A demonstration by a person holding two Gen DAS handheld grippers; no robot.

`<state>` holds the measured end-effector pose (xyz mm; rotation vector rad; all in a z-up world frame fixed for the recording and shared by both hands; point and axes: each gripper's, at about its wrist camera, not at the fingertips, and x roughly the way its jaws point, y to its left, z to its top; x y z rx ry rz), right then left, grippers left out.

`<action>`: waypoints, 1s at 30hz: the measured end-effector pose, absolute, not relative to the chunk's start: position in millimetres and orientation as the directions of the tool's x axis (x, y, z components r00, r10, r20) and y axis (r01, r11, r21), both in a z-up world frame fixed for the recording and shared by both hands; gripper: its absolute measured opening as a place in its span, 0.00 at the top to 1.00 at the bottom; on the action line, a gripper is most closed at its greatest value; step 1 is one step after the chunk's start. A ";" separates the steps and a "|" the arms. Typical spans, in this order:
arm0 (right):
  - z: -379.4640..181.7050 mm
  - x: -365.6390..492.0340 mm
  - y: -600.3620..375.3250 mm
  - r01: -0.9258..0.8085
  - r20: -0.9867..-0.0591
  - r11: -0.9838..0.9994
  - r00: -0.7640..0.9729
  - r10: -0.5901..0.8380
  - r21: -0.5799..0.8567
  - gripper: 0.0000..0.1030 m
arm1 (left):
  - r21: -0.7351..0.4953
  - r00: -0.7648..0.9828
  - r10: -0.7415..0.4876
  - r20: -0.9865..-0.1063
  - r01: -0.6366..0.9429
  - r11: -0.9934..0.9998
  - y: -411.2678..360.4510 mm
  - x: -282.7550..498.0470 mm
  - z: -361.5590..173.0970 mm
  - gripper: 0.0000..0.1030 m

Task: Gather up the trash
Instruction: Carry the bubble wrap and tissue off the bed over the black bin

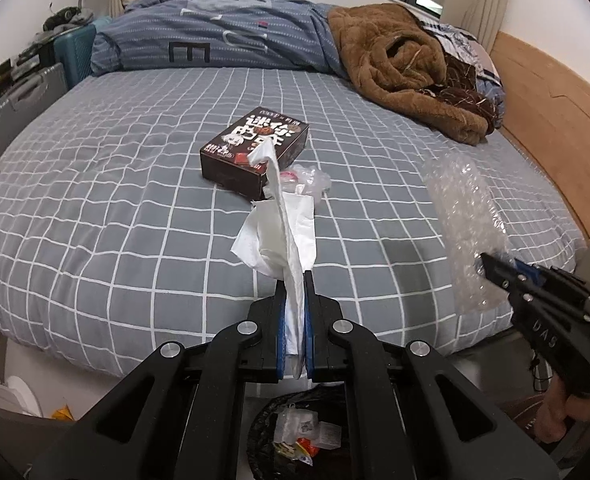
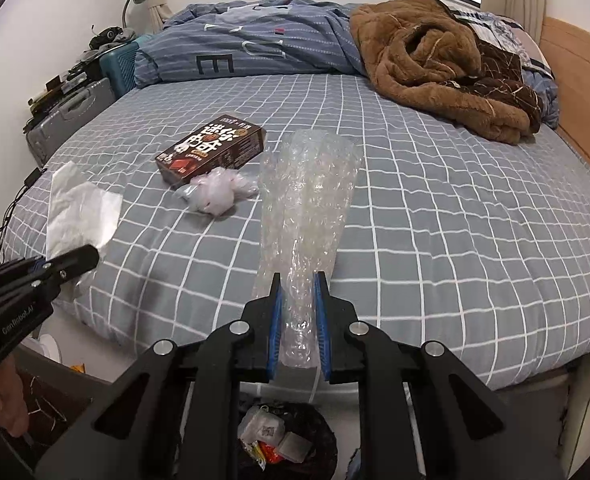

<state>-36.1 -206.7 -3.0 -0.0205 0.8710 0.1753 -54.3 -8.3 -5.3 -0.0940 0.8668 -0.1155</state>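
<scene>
My left gripper (image 1: 294, 280) is shut on a white tissue (image 1: 283, 232) that stands up from its blue pads above the bed's near edge. My right gripper (image 2: 298, 280) is shut on a sheet of clear bubble wrap (image 2: 307, 200), also lifted off the bed. Each gripper shows in the other's view: the right gripper (image 1: 485, 264) with the bubble wrap (image 1: 463, 216), the left gripper (image 2: 89, 254) with the tissue (image 2: 79, 208). A dark brown snack box (image 2: 211, 148) and a crumpled clear plastic bag (image 2: 219, 192) lie mid-bed. A black-lined bin (image 1: 295, 436) with trash sits on the floor below.
The bed (image 1: 95, 216) has a grey checked sheet, a blue duvet (image 1: 223, 36) and a brown blanket (image 1: 407, 68) at the far side. A wooden headboard (image 1: 551, 136) runs on the right. Suitcases (image 1: 19, 100) stand at the left. A person's hand (image 1: 555, 416) holds the right gripper.
</scene>
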 end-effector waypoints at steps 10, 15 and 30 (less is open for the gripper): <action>-4.8 -60.1 -207.6 -0.161 -0.768 0.984 0.620 0.161 0.076 0.86 | -0.121 0.643 -0.140 -0.753 0.074 0.990 -12.7 -81.3 -5.7 0.94; -7.6 -73.8 -207.2 -0.160 -0.773 0.983 0.611 0.170 0.089 0.86 | -0.118 0.632 -0.137 -0.763 0.072 0.990 -14.2 -92.0 -13.1 0.94; -22.3 -110.8 -213.7 -0.143 -0.802 0.984 0.574 0.167 0.103 0.86 | -0.139 0.600 -0.154 -0.785 0.072 0.988 -13.8 -121.9 -30.9 0.94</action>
